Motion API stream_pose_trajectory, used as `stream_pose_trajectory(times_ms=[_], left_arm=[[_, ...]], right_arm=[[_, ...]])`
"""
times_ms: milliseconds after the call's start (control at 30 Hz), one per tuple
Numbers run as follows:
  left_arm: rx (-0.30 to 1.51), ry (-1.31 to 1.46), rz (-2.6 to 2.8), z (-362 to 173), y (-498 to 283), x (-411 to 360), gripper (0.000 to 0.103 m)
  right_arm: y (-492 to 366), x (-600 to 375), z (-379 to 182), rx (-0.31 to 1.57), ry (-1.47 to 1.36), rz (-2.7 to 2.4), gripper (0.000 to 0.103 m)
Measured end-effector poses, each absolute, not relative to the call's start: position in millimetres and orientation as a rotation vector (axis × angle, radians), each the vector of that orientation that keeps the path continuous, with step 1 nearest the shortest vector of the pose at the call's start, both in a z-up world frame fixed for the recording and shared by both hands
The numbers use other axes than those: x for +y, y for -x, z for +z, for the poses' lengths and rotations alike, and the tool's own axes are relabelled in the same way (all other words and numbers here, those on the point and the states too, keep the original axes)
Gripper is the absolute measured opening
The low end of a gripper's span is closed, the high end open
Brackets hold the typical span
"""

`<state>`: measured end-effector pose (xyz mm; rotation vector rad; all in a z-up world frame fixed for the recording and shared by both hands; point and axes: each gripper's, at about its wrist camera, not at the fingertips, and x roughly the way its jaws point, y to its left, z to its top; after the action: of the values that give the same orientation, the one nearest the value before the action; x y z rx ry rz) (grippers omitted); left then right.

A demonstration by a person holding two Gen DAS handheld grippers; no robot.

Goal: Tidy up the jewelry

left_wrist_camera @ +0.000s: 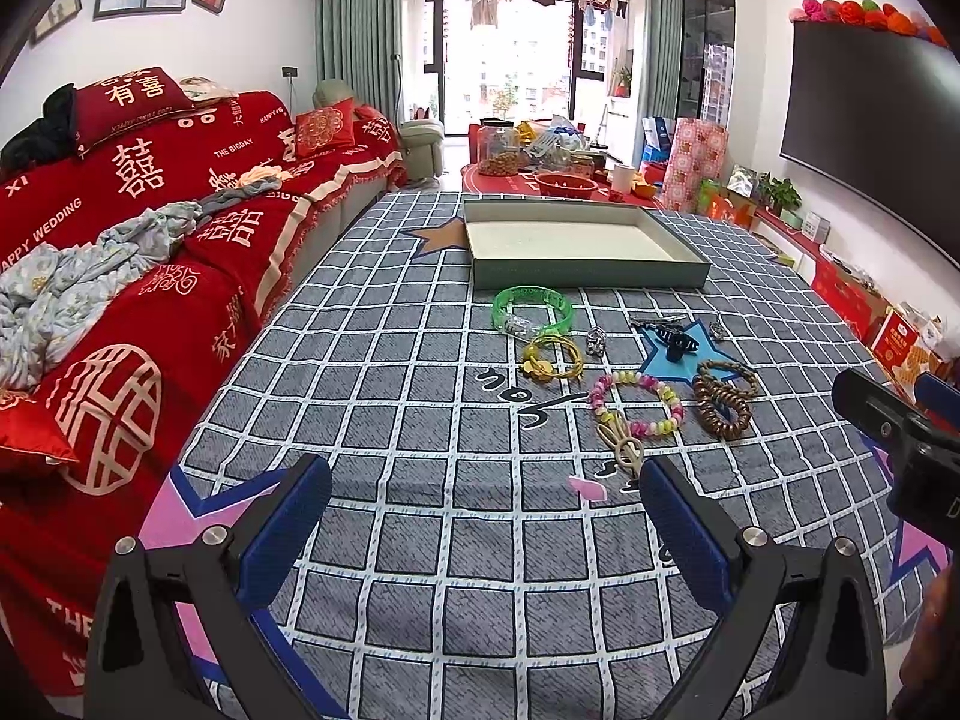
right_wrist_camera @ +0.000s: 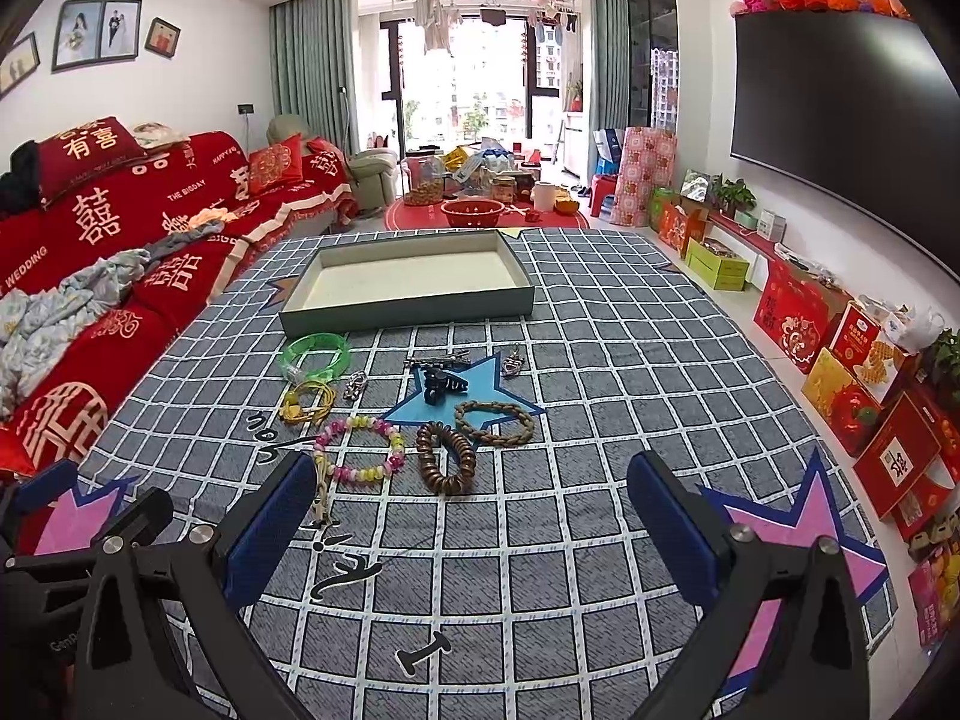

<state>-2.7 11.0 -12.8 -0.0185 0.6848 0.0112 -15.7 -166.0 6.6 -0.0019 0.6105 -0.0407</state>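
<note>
Two pairs of tongs are in my views, both spread wide and holding nothing: my left tongs (left_wrist_camera: 483,516) hover low over the grey checked cloth (left_wrist_camera: 420,420) covering the desk, and my right tongs (right_wrist_camera: 471,510) hover just beside them, a little nearer the jewelry. Ahead lies the shallow grey-green cardboard tray with a white floor (right_wrist_camera: 408,306), bare inside. All the pieces sit on the cloth in front of it. Closest to the tray is a translucent green plastic bangle (right_wrist_camera: 316,352), and just below it a yellow cord bracelet (right_wrist_camera: 307,403). A pink and yellow beaded bracelet (right_wrist_camera: 360,447) lies nearest my right tongs' left finger, with a cream looped clip (right_wrist_camera: 323,489) touching its near edge. Beside it are a brown spiral hair tie (right_wrist_camera: 447,457) and a braided tan rope bracelet (right_wrist_camera: 495,423), the two touching. A black claw hair clip (right_wrist_camera: 441,387) rests on the blue star print (right_wrist_camera: 480,375). Small silver metal pieces (right_wrist_camera: 354,385) lie between bangle and star; what they are, I can't tell.
</note>
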Motion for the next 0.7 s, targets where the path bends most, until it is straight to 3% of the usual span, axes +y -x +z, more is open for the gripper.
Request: stream_pose_trajectory(times_ms=[367, 700], left_arm=[[0.721, 0.023, 0.004, -23, -7, 15, 0.103], [0.884, 0.118, -0.051, -36, -81, 43, 0.103]], right_arm=[[16, -167, -2, 0.646, -0.005, -0.046, 0.103], [-11, -193, -16, 0.773, -0.037, -0.07, 0.103]])
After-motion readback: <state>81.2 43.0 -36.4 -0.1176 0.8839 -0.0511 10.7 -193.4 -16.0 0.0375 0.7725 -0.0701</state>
